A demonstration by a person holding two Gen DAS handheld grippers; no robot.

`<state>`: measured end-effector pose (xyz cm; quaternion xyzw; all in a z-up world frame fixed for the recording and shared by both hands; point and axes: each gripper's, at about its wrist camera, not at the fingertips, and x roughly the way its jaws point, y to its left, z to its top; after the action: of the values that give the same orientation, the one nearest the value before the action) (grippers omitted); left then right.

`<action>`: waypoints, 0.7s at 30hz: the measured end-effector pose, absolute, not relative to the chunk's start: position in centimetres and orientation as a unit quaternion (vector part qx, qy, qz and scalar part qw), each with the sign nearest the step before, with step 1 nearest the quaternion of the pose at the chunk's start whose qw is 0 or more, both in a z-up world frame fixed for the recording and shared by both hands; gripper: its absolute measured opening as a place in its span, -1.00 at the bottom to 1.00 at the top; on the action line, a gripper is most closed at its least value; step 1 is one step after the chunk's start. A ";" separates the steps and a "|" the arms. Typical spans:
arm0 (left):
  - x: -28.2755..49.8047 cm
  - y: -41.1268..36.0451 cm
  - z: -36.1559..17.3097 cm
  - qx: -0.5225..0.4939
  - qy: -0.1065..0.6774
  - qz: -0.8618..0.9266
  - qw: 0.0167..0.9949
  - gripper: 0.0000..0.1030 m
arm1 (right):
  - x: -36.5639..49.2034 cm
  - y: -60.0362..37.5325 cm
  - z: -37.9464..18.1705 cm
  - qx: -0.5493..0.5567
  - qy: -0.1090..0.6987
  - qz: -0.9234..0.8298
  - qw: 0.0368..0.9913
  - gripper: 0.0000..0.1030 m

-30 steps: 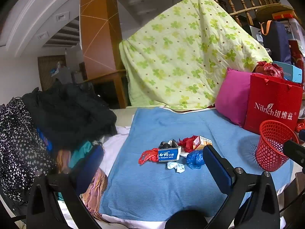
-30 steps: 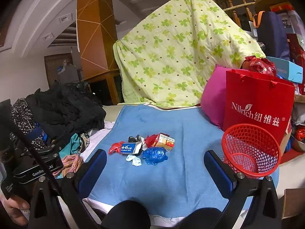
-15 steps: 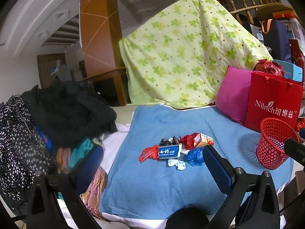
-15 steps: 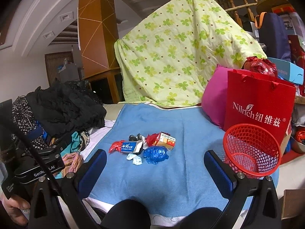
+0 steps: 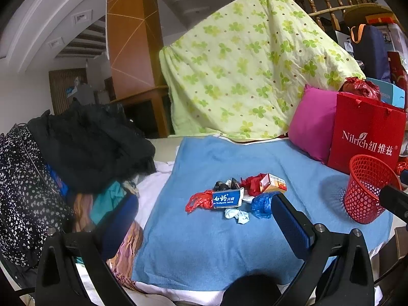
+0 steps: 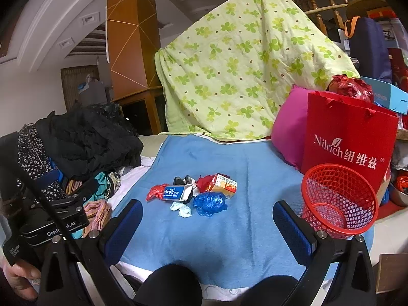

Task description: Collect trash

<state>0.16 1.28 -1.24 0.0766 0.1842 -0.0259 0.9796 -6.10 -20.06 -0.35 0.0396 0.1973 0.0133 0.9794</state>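
Left gripper [image 5: 204, 216]: jaws wide, empty. Right gripper [image 6: 207, 219]: jaws wide, empty. Trash pile [image 6: 193, 193], frame centre on blue blanket [image 6: 229, 229]: blue toothpaste box [image 6: 174, 192], orange carton [image 6: 224, 183], crumpled blue bag [image 6: 210, 203]. Red mesh basket [image 6: 339, 201], lower right, before red paper bag [image 6: 349, 140]

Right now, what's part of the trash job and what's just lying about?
Job: red basket; toothpaste box; orange carton; blue bag; red wrapper; white wad.
Lying about: pink pillow; gift bag; clothes; quilt.
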 end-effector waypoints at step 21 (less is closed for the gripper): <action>0.7 2.1 -1.8 0.035 0.201 -0.032 0.978 1.00 | -5.5 -19.1 -0.9 0.034 0.202 0.019 0.979 1.00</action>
<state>0.66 2.06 -1.80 0.0355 0.2010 -0.0324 0.9784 -5.50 -19.11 -0.85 0.0336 0.2023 0.0186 0.9786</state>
